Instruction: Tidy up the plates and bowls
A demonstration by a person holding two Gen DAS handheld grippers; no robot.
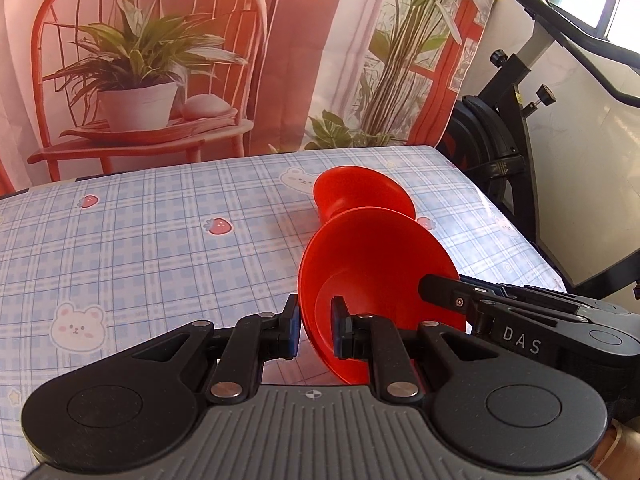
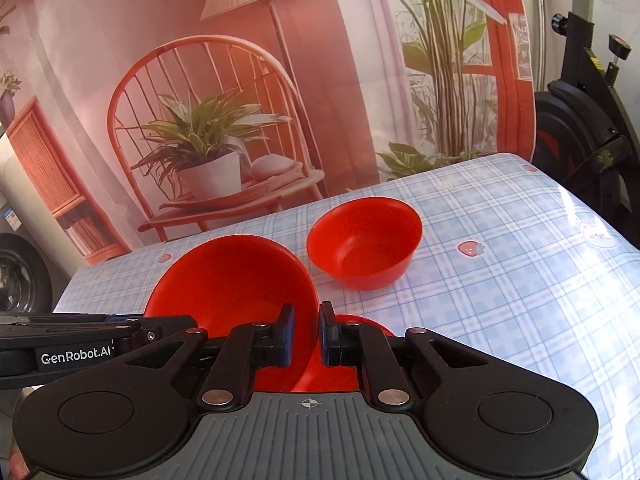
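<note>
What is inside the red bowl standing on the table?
The standing bowl looks empty in the right wrist view: bare red floor and walls, nothing in it. Only the inner wall nearest the camera is hidden by its own rim.

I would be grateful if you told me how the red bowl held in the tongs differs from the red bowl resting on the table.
The held bowl is off the checked tablecloth; the far bowl sits on it. The held bowl is tipped on edge, its opening sideways; the far bowl stands upright, opening up. The left tongs and right tongs each pinch the held bowl's rim; nothing touches the far bowl. Both are plain red, alike in shape, and empty.
</note>
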